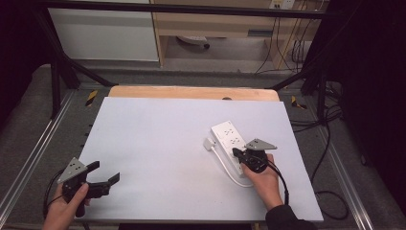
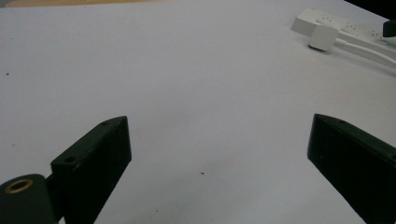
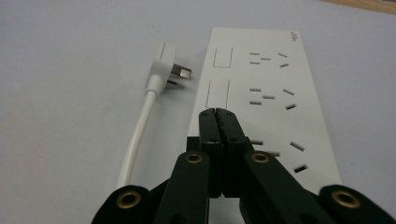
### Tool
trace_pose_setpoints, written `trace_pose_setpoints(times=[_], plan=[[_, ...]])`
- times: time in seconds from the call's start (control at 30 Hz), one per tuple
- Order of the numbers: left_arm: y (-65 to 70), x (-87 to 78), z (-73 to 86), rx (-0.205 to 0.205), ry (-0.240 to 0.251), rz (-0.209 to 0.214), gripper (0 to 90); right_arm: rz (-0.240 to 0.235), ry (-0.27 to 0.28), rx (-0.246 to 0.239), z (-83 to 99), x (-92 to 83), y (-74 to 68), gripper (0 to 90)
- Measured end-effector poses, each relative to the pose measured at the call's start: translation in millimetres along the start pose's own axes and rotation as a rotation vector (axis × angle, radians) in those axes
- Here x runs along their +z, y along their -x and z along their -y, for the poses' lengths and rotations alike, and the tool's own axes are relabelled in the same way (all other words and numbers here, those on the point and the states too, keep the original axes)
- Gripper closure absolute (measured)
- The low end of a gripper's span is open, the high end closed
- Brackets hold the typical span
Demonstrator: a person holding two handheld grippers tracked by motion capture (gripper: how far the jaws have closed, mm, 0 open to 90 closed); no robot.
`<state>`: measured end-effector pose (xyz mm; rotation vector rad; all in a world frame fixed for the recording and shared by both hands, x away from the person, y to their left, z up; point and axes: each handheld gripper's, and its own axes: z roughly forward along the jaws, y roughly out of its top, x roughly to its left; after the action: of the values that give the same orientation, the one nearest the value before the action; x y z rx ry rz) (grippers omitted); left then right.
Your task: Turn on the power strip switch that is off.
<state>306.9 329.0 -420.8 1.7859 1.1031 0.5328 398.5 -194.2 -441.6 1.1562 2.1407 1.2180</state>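
Observation:
A white power strip (image 1: pixel 229 138) lies flat on the right half of the table, sockets up (image 3: pixel 273 79). Its white plug (image 3: pixel 163 65) rests unplugged beside the strip, prongs pointing at it, and the white cable (image 3: pixel 137 135) trails back toward me. My right gripper (image 3: pixel 216 113) is shut with nothing between its jaws, its tips over the strip's near half (image 1: pixel 236 153) close to a rocker switch. My left gripper (image 1: pixel 106 171) stays open above bare table at the front left, far from the strip (image 2: pixel 334 21) and plug (image 2: pixel 322 37).
A pale sheet (image 1: pixel 158 143) covers the table, with a wooden edge (image 1: pixel 191 92) at the back. The cable loops (image 1: pixel 234 176) in front of the strip near my right hand. Dark frame rails (image 1: pixel 28 158) and floor cables (image 1: pixel 330 143) flank the table.

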Motion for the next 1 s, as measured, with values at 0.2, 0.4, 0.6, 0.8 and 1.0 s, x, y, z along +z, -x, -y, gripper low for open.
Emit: trace_pose_setpoints(times=[0.2, 0.4, 0.6, 0.8, 1.0], plan=[[0.0, 0.0, 0.0, 0.0, 0.0, 0.0, 6.3, -0.002, -0.01, 0.0, 2.1, 0.4, -0.2, 90.0], [0.0, -0.1, 0.0, 0.001, 0.0, 0.001, 6.3, -0.004, -0.013, -0.002, 2.4, 0.6, -1.7, 90.0], [0.1, 0.0, -0.1, 0.002, 0.0, 0.001, 6.3, -0.01, -0.018, 0.0, 3.3, -0.3, -3.1, 90.0], [0.1, 0.0, 0.0, 0.002, 0.0, 0.001, 6.3, -0.01, -0.018, -0.007, 3.9, 0.3, -3.6, 90.0], [0.1, 0.1, -0.1, 0.003, 0.0, 0.0, 6.3, -0.01, -0.017, -0.006, 4.2, 0.2, -4.7, 90.0]])
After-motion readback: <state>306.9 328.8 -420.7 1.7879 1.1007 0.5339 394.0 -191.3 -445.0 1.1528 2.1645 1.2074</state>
